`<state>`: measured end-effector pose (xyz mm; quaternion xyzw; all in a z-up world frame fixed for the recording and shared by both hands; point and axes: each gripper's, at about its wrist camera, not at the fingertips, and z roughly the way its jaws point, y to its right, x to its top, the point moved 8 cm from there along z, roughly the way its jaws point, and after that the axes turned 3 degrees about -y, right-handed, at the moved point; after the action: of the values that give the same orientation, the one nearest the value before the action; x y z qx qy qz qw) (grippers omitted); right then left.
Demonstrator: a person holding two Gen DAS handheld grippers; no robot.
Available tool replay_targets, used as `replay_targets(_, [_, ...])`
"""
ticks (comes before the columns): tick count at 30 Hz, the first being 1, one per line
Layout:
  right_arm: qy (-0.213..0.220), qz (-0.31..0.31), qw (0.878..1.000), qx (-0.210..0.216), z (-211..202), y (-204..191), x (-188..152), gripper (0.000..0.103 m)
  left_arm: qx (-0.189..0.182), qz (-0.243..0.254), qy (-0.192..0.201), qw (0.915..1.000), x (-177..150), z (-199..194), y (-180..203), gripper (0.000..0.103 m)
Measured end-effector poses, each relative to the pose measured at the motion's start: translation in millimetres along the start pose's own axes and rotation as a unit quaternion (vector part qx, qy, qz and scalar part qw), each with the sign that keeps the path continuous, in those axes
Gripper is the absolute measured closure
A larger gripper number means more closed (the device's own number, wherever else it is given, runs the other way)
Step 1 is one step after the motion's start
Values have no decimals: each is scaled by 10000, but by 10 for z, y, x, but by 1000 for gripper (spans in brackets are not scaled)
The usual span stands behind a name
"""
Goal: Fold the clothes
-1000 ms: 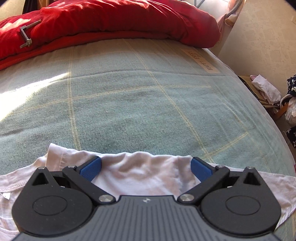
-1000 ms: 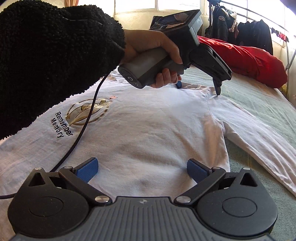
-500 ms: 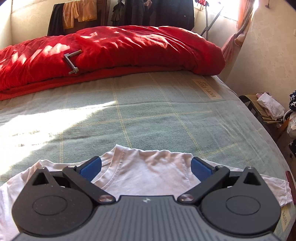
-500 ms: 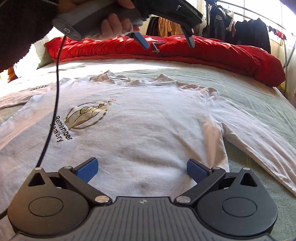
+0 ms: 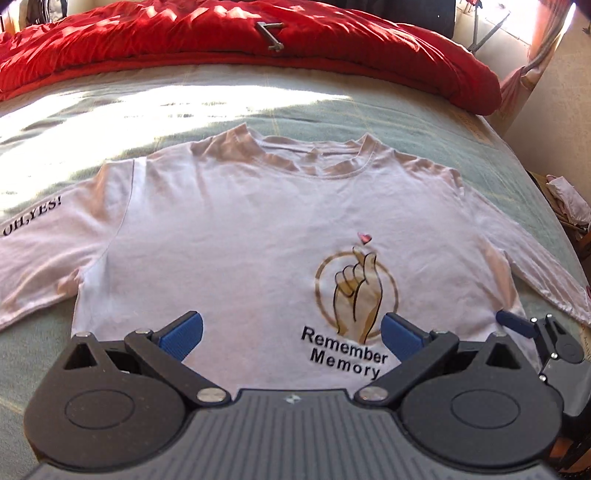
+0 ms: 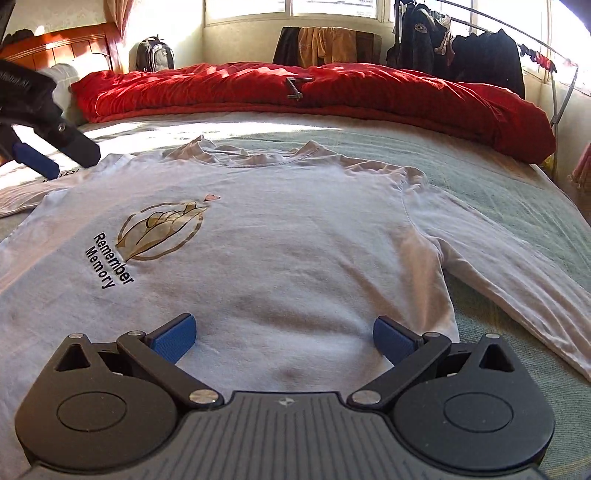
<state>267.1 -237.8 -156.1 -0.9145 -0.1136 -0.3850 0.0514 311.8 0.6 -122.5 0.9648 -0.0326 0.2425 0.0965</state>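
Left gripper (image 5: 291,334) now back; sleeve lettering (image 5: 31,218) only there.

Pale green checked bedspread (image 6: 461,177) covers bed, sunlit band across far part. Rumpled red quilt (image 6: 332,92) heaped along far edge, small grey metal bracket (image 6: 295,86) lying on it. Reddish wooden headboard (image 6: 62,46) at left. Bright windows (image 6: 295,7) behind; dark garments on metal clothes rail (image 6: 480,48) at right. Grey backpack (image 6: 155,55) against cream wall.
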Motion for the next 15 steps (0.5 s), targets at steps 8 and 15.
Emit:
replay_targets(8, [-21, -33, 10000, -21, 32, -7, -9, 0, 215, -101, 489, 9985, 3, 318, -300, 1])
replay_targets(15, [-18, -101, 9999, -60, 47, -20, -18, 0, 28, -688, 659, 9954, 604, 568, -630, 1])
